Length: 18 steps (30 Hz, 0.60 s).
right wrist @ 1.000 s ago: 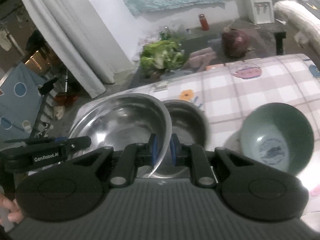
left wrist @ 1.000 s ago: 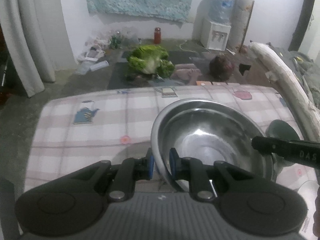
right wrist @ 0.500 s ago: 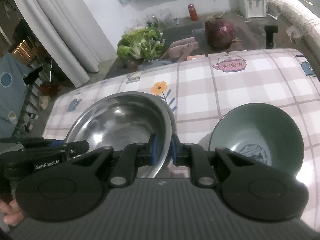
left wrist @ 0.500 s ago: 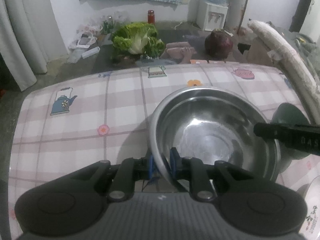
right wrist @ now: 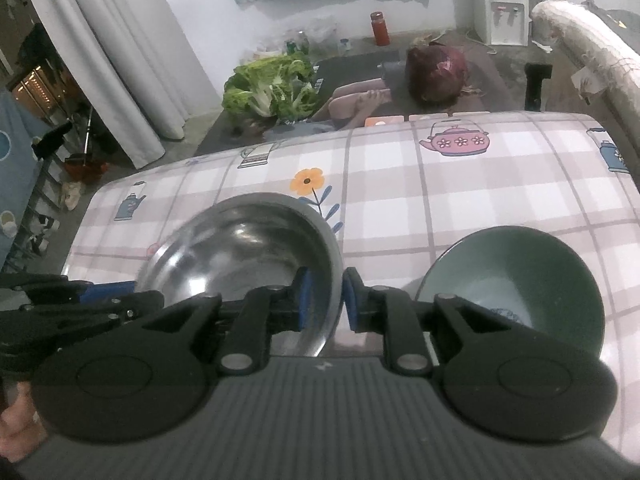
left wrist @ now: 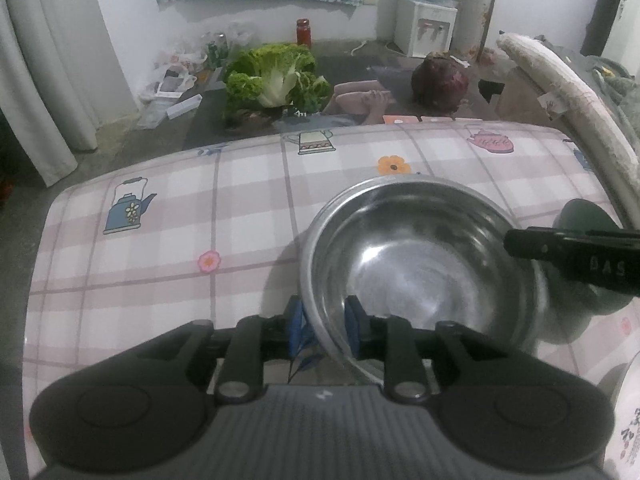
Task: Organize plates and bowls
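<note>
A large steel bowl (left wrist: 420,256) sits over the checked tablecloth (left wrist: 200,216). My left gripper (left wrist: 323,326) is shut on its near left rim. My right gripper (right wrist: 325,300) has a blue pad on each side of the bowl's right rim (right wrist: 256,252), with a small gap at the right pad. A smaller steel bowl seen a second ago is now hidden under the large one. A green ceramic bowl (right wrist: 516,280) stands on the cloth to the right; its dark outside shows in the left wrist view (left wrist: 584,216). The right gripper's finger (left wrist: 572,256) crosses the steel bowl's far right rim.
A white printed dish edge (left wrist: 628,416) lies at the lower right. Beyond the table's far edge the floor holds a lettuce head (left wrist: 276,76), a red cabbage (left wrist: 440,80), a red jar (left wrist: 303,31), a water dispenser (left wrist: 426,28) and a rolled mat (left wrist: 568,92).
Both grippers carried the large steel bowl down and over the smaller steel bowl, which is now covered. The right gripper's pads have loosened slightly around the rim.
</note>
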Available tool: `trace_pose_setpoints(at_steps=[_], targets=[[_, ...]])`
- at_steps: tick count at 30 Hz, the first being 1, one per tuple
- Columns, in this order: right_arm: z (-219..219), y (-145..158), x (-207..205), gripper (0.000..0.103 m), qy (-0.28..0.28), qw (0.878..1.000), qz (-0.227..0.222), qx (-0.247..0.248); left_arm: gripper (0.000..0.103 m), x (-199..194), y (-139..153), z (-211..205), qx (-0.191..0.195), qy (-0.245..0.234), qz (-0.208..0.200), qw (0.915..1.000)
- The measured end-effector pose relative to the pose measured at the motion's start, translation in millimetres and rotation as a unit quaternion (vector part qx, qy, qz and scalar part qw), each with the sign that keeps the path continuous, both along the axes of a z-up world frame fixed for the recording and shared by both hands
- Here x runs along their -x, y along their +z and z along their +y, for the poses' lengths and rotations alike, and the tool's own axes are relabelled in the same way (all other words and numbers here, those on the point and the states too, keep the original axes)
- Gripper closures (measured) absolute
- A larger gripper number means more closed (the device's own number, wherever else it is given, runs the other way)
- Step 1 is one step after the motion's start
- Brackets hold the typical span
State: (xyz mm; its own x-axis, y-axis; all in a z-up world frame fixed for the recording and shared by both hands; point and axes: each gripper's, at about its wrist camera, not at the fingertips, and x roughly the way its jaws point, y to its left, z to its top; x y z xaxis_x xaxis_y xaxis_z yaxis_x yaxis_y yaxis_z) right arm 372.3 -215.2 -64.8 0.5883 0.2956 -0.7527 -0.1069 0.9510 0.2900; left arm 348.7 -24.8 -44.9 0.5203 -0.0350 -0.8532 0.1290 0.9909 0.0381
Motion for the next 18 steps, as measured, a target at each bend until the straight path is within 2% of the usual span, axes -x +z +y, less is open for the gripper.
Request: trace_pose_setpoints(at_steps=[6, 9, 14, 18], targets=[[1, 2, 1, 0.077, 0.002, 1.0, -0.007, 0.005, 0.072, 2, 6, -1, -0.006, 0.0, -0.01, 0.9999], [-1, 6, 1, 0.072, 0.0, 1.0, -0.013, 0.002, 0.064, 7, 13, -2, -0.005, -0.001, -0.02, 0.9998], [-12, 25, 12, 0.061, -0.005, 0.999, -0.044, -0.007, 0.051, 19, 30, -7, 0.004, -0.016, -0.048, 0.9987], [-26, 41, 27, 0.06, -0.009, 0.998, -0.062, -0.007, 0.046, 31, 44, -16, 0.022, -0.031, -0.066, 0.9971]])
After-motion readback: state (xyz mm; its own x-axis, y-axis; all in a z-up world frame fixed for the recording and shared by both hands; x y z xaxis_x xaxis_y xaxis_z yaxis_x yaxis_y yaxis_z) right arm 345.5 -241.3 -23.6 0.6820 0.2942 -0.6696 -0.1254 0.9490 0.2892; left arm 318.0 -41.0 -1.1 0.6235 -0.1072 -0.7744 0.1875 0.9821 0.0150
